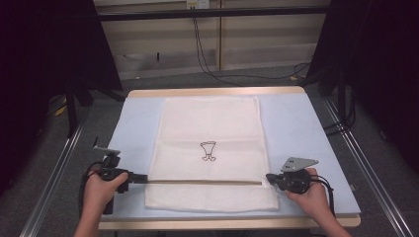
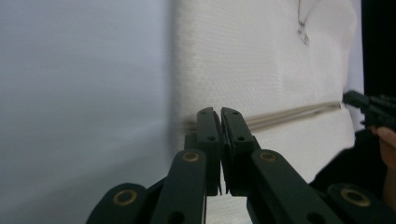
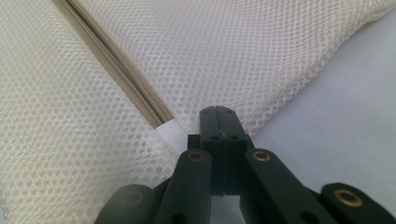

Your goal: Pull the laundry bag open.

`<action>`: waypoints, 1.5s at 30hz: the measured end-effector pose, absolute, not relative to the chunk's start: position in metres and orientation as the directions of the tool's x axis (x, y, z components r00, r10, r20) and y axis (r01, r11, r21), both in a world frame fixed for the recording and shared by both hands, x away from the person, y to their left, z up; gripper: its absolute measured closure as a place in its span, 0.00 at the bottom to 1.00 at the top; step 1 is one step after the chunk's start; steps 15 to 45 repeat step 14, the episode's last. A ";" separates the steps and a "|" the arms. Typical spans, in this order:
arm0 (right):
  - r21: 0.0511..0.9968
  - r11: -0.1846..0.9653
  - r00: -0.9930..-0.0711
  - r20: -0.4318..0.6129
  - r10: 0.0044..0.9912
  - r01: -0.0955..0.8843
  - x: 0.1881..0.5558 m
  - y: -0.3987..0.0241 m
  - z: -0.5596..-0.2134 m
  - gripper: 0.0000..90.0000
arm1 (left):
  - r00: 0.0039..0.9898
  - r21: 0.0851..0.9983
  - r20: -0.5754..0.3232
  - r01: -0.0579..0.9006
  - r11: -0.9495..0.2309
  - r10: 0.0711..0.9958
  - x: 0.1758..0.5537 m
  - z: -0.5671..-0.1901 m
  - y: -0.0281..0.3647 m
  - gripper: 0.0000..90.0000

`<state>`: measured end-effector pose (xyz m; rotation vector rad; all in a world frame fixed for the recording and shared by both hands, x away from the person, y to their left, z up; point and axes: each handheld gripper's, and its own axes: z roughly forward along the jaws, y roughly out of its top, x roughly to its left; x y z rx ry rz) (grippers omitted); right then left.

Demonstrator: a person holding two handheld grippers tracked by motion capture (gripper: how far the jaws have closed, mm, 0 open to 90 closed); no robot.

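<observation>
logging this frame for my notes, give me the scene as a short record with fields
surface: pale blue mat on a wooden table
main item: white mesh laundry bag, lying flat, small black drawing on it
zipper: beige zipper running across the bag near the person's edge
left gripper: left gripper at the zipper's left end, jaws together; whether it pinches the pull is unclear
right gripper: right gripper at the zipper's right end by the bag's edge, jaws shut; a grip on the mesh cannot be confirmed
hands: one on each gripper
</observation>
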<state>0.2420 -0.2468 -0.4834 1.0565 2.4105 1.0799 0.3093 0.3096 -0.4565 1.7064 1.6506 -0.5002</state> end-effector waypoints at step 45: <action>0.772 0.280 -0.455 0.014 0.891 0.571 0.254 -0.281 -0.476 0.19 | 0.387 0.730 -0.310 0.682 -0.043 0.869 0.324 -0.460 0.288 0.22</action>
